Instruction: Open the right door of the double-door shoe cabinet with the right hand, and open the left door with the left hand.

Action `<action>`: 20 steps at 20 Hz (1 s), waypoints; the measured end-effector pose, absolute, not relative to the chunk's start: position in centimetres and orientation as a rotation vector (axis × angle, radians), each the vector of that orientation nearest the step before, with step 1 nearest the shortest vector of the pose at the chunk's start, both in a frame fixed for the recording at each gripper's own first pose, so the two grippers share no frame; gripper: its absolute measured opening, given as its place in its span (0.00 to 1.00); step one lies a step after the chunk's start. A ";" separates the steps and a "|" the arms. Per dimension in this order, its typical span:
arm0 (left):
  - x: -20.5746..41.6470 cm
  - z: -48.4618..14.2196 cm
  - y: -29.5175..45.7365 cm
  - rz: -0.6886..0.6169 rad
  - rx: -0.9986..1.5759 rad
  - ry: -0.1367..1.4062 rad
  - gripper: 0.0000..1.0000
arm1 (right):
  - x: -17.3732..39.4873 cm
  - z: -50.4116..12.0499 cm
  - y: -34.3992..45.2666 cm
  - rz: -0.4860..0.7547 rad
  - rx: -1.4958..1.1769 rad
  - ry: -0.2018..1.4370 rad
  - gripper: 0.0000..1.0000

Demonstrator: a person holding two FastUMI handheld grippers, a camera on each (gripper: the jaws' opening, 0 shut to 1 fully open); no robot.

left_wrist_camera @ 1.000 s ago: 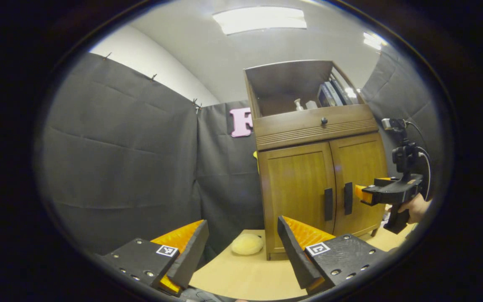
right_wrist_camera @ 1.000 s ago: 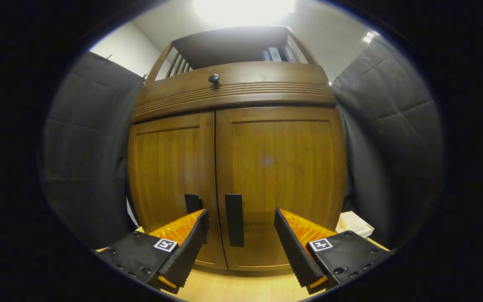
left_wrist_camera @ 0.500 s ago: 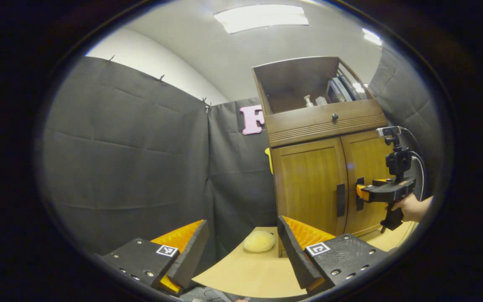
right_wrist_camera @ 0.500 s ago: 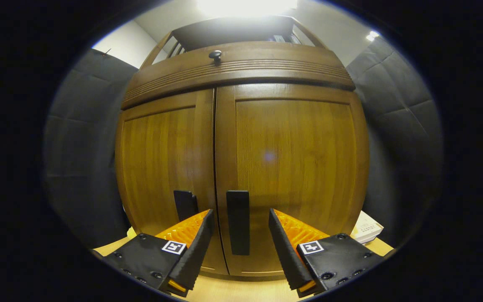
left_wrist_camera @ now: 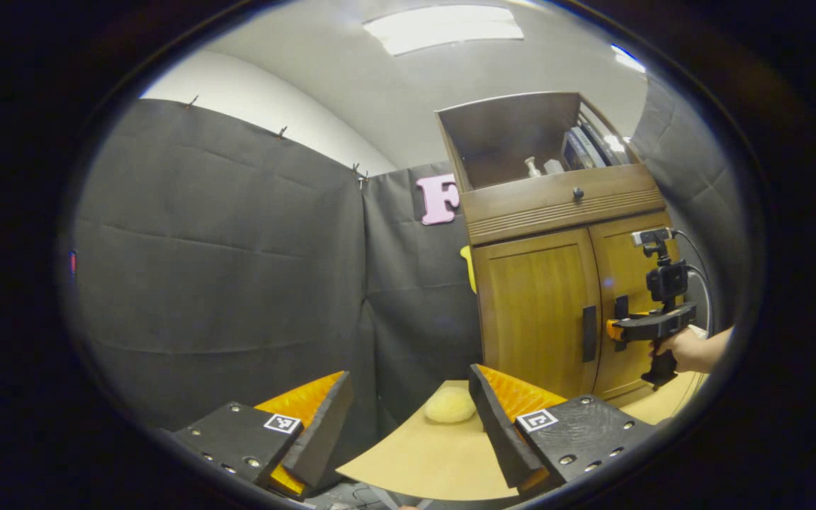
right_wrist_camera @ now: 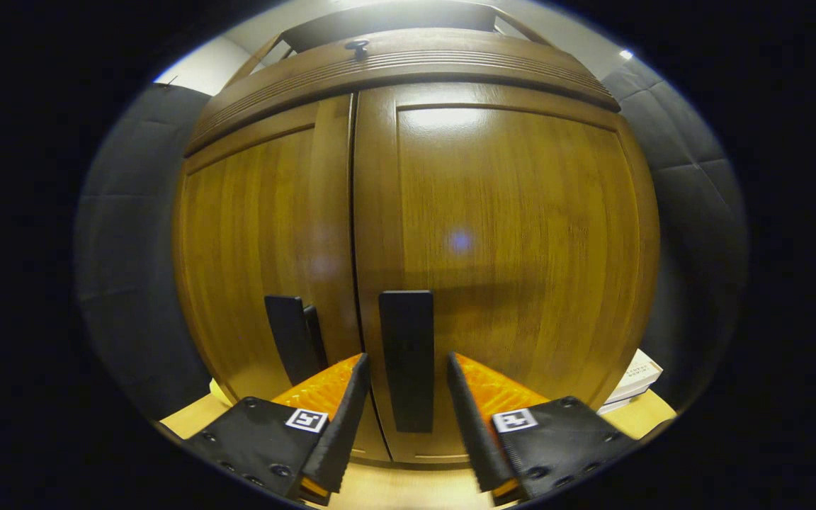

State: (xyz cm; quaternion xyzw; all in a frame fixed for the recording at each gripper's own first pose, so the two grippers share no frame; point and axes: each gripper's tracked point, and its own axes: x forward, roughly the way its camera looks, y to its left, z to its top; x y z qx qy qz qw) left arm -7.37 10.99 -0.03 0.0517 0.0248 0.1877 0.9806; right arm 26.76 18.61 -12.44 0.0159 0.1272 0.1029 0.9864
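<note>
The wooden shoe cabinet (left_wrist_camera: 557, 212) stands on the table with both doors shut. In the right gripper view the right door (right_wrist_camera: 514, 241) is very near. Its dark upright handle (right_wrist_camera: 406, 354) stands between the fingers of my right gripper (right_wrist_camera: 404, 407), which is open with a small gap on each side. The left door's handle (right_wrist_camera: 291, 333) is just to the left. In the left gripper view my left gripper (left_wrist_camera: 408, 418) is open and holds nothing, well back from the left door (left_wrist_camera: 535, 304). The right gripper (left_wrist_camera: 615, 331) and a hand (left_wrist_camera: 691, 350) are at the right handle.
A pale yellow round lump (left_wrist_camera: 450, 405) lies on the wooden table (left_wrist_camera: 436, 460) in front of the cabinet's left corner. A white box (right_wrist_camera: 635, 379) lies beside the cabinet's right side. Black cloth walls close in on both sides. A drawer with a knob (left_wrist_camera: 578, 193) sits above the doors.
My right gripper has moved in toward the cabinet, and its fingers now straddle the right handle more closely. The left gripper's view has swung, so the cabinet sits farther right in it.
</note>
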 end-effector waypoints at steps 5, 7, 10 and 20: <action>-7.6 0.0 11.1 0.380 0.102 0.052 0.96 | 26.7 -12.6 19.0 0.200 0.047 0.255 0.26; -7.6 0.2 11.0 0.374 0.103 0.049 0.96 | 26.4 -12.6 18.9 0.206 0.059 0.259 0.15; -7.7 0.1 10.9 0.358 0.094 0.038 0.96 | 25.5 -12.5 18.8 0.221 0.070 0.263 0.15; -6.7 0.1 9.5 0.238 0.071 0.016 0.96 | 20.7 -11.6 17.0 0.310 0.105 0.273 0.15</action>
